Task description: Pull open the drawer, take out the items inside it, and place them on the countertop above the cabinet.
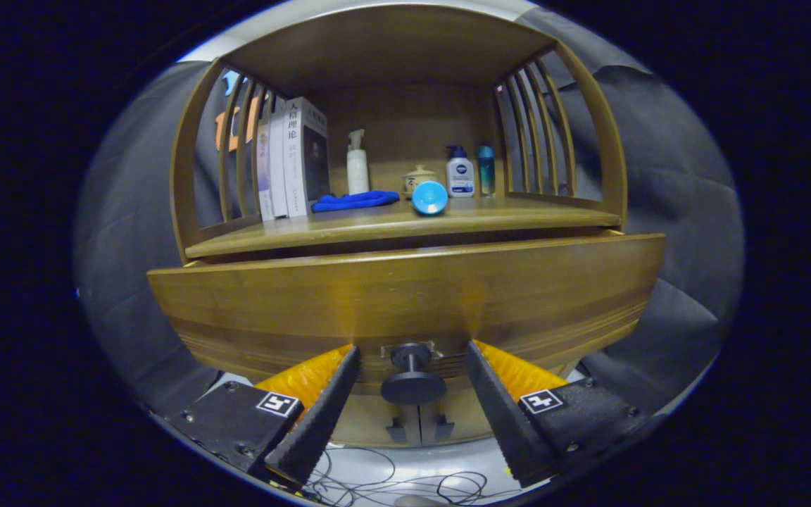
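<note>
Gripper view: gripper (412,366) standing wide open, fingers flanking drawer knob (412,384) without touching. Knob sitting between fingertips, on drawer (405,296) front. Drawer projecting forward under countertop (405,222). Above knob, on countertop: books (293,162), blue cloth (355,201), white pump bottle (357,165), small jar (419,179), blue cup (429,197), lotion bottle (460,174), teal bottle (486,170). Cables (405,482) lying below knob.

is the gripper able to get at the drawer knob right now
Probably yes: the drawer knob sits between the open gripper fingers, neither touching it, and nothing stands in the way.
</note>
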A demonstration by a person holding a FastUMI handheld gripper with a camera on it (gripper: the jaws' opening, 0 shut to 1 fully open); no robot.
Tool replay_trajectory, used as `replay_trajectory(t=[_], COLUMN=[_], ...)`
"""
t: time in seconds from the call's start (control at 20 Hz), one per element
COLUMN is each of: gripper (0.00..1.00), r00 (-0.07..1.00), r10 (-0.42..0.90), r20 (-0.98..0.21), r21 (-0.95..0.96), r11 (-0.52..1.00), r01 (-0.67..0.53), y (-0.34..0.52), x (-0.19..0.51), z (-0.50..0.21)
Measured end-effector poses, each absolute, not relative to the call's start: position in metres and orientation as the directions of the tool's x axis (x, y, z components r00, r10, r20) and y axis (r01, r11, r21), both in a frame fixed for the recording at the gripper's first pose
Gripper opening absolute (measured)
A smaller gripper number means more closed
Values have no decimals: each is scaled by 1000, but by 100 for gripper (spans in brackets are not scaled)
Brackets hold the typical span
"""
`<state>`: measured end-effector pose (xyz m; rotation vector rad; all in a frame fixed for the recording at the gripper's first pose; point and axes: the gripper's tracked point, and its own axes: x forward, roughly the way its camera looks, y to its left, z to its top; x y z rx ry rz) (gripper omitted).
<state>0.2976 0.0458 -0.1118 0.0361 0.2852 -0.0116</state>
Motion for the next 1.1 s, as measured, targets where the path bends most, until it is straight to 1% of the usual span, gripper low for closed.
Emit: replay_trajectory(t=[0.65, 0.95, 1.1], gripper=[99, 99, 99], r00=[957, 944, 950], r10=[11, 9, 0], r20=[-290, -331, -313], r21=[46, 23, -15], r11=[999, 1000, 1000], r01=[3, -2, -5], y=[49, 47, 43], x=[293, 295, 292], z=[-112, -113, -107])
